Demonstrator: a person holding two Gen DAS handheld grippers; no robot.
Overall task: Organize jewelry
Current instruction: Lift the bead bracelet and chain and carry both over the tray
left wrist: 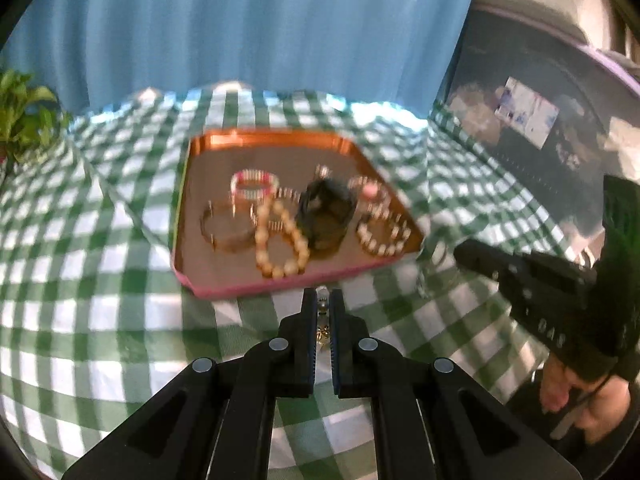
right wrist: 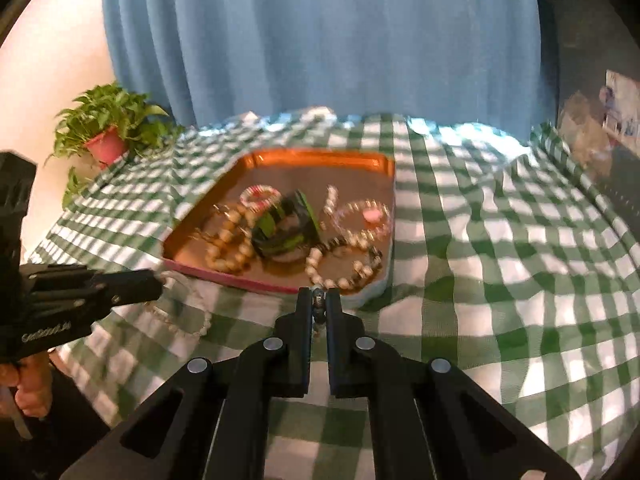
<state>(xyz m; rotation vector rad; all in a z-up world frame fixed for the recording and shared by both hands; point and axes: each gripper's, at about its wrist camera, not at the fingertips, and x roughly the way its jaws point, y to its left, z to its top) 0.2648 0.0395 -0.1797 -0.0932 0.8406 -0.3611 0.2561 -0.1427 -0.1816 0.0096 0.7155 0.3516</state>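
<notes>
A copper tray with a pink rim (left wrist: 240, 290) (right wrist: 280, 158) sits on the green-checked cloth and holds several bead bracelets, among them a tan one (left wrist: 280, 240) (right wrist: 228, 248) and a white-and-dark one (right wrist: 344, 264), plus a dark holder (left wrist: 326, 216) (right wrist: 286, 228). My left gripper (left wrist: 323, 296) is shut on a thin chain (left wrist: 322, 320) just before the tray's near edge. My right gripper (right wrist: 319, 294) is shut on a beaded strand (right wrist: 319, 312) at the tray's near right corner. In the right wrist view the strand held by the left gripper (right wrist: 158, 278) trails loose over the cloth (right wrist: 180, 316).
A potted plant (right wrist: 106, 132) (left wrist: 24, 116) stands at the table's far left. A blue curtain (right wrist: 320, 40) hangs behind. Dark furniture with papers (left wrist: 528, 116) is to the right. The cloth (right wrist: 500, 240) is wrinkled right of the tray.
</notes>
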